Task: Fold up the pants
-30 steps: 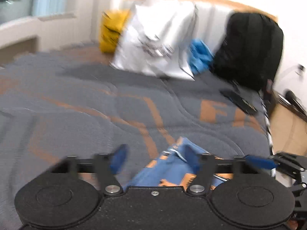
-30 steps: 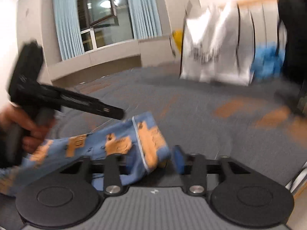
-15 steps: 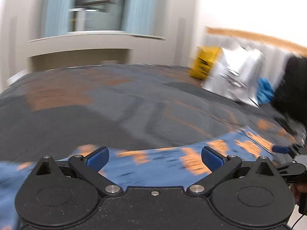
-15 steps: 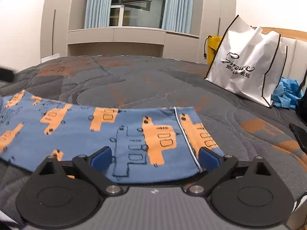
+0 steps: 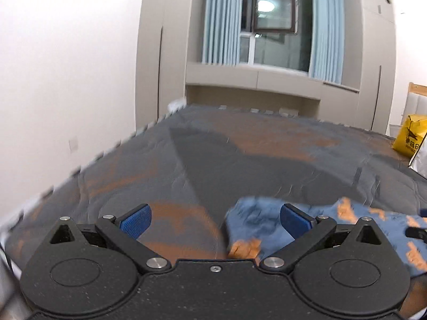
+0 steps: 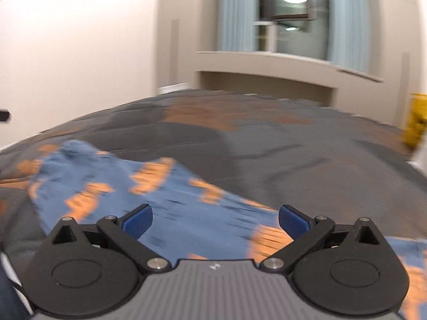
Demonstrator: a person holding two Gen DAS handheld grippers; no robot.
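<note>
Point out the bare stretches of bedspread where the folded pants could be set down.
Bare bedspread runs from the pants out to the far edge below the window, and left to the wall-side edge. The right side is crowded: the yellow bag stands there. Both the left gripper and right gripper are open.

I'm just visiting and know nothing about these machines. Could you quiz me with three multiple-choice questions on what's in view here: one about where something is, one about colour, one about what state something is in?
1. Where do the pants lie?
A. On the bed
B. On the windowsill
C. On the floor

2. What colours are the pants?
A. Green with white
B. Blue with orange
C. Plain black

3. How is the left claw?
A. Shut on the pants
B. Open
C. Out of sight

Answers: 1 A, they lie spread on the grey quilt; 2 B, blue cloth with orange shapes; 3 B, its blue fingers stand wide apart, gripping nothing.
</note>
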